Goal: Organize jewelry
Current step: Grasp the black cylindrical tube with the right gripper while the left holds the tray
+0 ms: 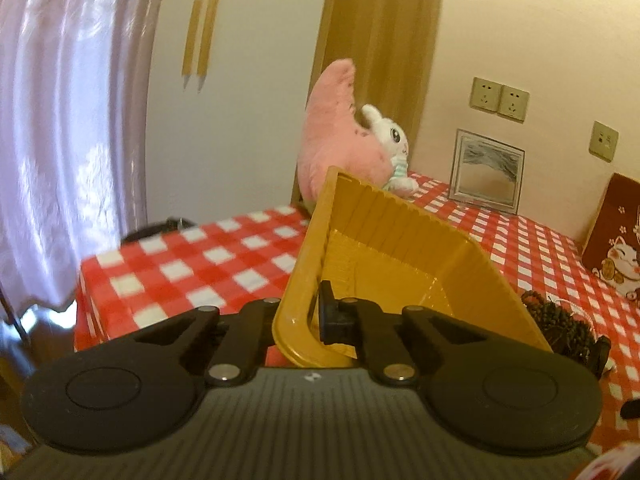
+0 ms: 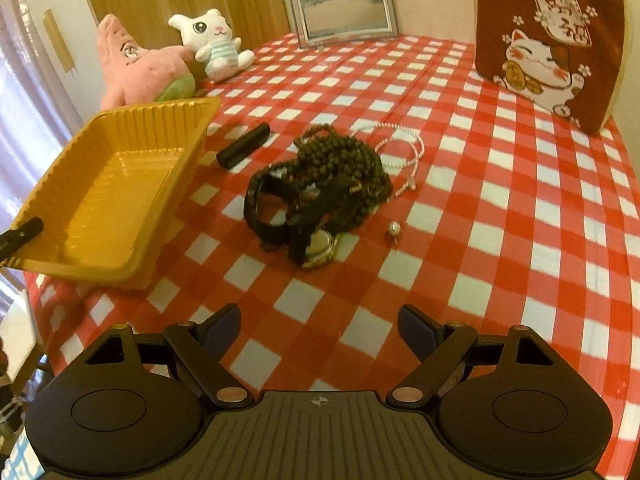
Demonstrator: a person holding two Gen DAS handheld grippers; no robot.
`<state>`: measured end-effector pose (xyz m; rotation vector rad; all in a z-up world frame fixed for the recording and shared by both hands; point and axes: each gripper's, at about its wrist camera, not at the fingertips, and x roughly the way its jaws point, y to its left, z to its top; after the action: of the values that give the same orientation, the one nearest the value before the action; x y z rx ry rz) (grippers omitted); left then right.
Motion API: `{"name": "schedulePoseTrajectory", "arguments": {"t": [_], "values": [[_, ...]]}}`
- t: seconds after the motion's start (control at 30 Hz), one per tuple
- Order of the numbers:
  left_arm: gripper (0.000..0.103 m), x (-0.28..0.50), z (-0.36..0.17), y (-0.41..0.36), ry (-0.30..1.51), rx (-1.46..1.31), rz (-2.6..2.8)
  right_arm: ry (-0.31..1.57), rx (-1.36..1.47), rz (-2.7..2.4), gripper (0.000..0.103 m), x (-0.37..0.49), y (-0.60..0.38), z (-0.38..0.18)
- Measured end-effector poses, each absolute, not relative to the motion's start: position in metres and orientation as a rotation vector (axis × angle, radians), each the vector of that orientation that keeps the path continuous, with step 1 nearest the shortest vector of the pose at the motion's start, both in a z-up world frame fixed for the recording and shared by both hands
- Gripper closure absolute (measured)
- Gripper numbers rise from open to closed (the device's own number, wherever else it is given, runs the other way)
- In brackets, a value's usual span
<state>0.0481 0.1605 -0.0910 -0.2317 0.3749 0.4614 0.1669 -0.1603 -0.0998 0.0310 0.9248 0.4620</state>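
Left gripper (image 1: 310, 320) clamped on yellow tray (image 1: 400, 248) rim, tilted. Right gripper (image 2: 320, 330) spread wide, near jewelry pile (image 2: 324, 188).

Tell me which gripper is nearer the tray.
Left. The left gripper is shut on the yellow tray's rim, tilting it up off the tablecloth. The right gripper is open, apart from the tray, facing the heap of beads beside it.
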Motion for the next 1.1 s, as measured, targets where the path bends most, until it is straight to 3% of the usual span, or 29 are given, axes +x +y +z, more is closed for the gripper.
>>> {"name": "schedulePoseTrajectory", "arguments": {"t": [0.8, 1.1], "values": [[0.096, 0.007, -0.066, 0.212, 0.39, -0.084, 0.623, 0.589, -0.164, 0.805, 0.021, 0.234, -0.066, -0.091], [0.095, 0.015, -0.066, 0.233, 0.398, -0.086, 0.647, 0.626, -0.419, 0.984, 0.02, 0.314, -0.02, -0.128]]}}
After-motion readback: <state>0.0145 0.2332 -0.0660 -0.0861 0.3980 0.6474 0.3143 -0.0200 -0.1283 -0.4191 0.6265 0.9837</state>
